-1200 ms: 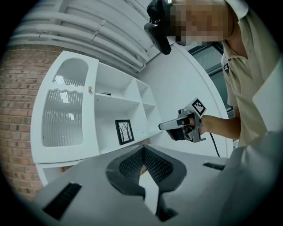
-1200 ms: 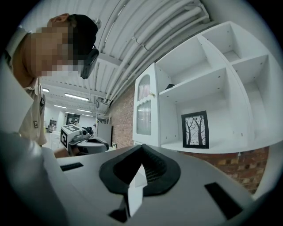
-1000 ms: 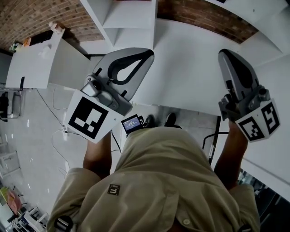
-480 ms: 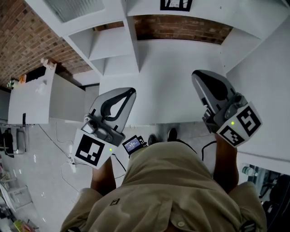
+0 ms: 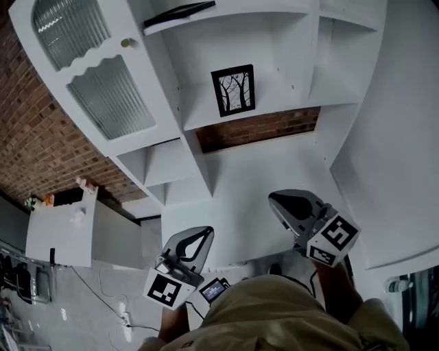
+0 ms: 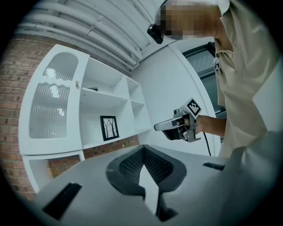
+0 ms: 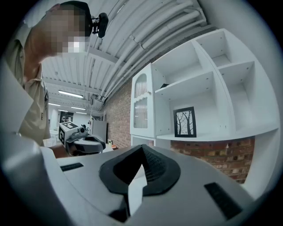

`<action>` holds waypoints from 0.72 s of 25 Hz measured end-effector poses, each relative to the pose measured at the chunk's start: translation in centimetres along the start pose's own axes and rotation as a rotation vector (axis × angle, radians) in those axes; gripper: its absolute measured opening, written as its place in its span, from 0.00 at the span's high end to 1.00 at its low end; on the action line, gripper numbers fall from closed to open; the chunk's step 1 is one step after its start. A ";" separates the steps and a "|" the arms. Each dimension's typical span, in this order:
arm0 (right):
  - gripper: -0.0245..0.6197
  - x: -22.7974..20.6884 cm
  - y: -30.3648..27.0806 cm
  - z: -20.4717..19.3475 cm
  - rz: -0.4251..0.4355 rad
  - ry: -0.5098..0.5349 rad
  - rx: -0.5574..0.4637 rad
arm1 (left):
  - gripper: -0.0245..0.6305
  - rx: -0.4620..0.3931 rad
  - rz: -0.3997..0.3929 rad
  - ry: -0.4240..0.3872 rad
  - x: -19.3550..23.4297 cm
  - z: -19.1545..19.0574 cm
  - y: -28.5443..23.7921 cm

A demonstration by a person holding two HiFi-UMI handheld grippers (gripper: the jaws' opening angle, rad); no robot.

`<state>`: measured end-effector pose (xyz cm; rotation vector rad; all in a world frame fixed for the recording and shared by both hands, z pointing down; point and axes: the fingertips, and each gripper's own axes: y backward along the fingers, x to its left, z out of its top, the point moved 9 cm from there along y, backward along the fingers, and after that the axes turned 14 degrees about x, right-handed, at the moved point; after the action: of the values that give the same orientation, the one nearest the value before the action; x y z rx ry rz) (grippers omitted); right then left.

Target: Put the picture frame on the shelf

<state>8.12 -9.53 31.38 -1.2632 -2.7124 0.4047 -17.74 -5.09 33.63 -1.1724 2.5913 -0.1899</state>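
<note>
1. Black rectangular picture frame (image 5: 233, 90) with a print of bare trees. It stands upright on the middle board of the tall white shelf unit (image 5: 291, 86), in the wide bay just right of the cabinet door. Its lower edge sits on the board. Whether its back touches the rear panel I cannot tell.
2. Under that board is an open bay, with red brick wall (image 5: 41, 151) showing behind it. The same brick runs along the left of the unit.
3. White cabinet door with two ribbed glass panes (image 5: 89, 75) and a small round knob near its edge. It is closed.
4. A dark flat object (image 5: 180, 11) lies on the board above the frame. Its kind is unclear.
5. Left gripper (image 5: 204, 234), grey shell with dark textured pads. The jaws are closed pad to pad with nothing between them. It faces the shelf unit, low in the head view and well apart from the picture frame.
6. Right gripper (image 5: 276, 199), same build. The jaws are likewise pressed together and empty. It is also aimed at the shelves and well short of the frame.
7. The grippers are side by side and apart from each other. Each shows in the other's view.
8. The person's beige shirt (image 5: 288, 319) fills the bottom of the head view.
9. White counter (image 5: 62, 236) stands at far left against the brick. The small items on it are too small to tell.
</note>
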 end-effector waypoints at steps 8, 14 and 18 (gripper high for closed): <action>0.96 0.2 1.2 0.6 -0.012 0.012 0.003 | 0.95 0.019 -0.018 -0.010 -0.5 0.2 0.2; 0.96 0.4 1.8 1.3 -0.020 0.011 0.002 | 0.95 0.053 -0.005 0.019 0.0 0.5 0.8; 0.96 -0.5 1.1 2.2 -0.039 0.034 -0.028 | 0.95 0.052 0.019 0.000 1.9 0.7 0.4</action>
<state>8.77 -9.58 28.99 -1.2111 -2.7184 0.3390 -18.96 -6.27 32.47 -1.1300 2.5798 -0.2516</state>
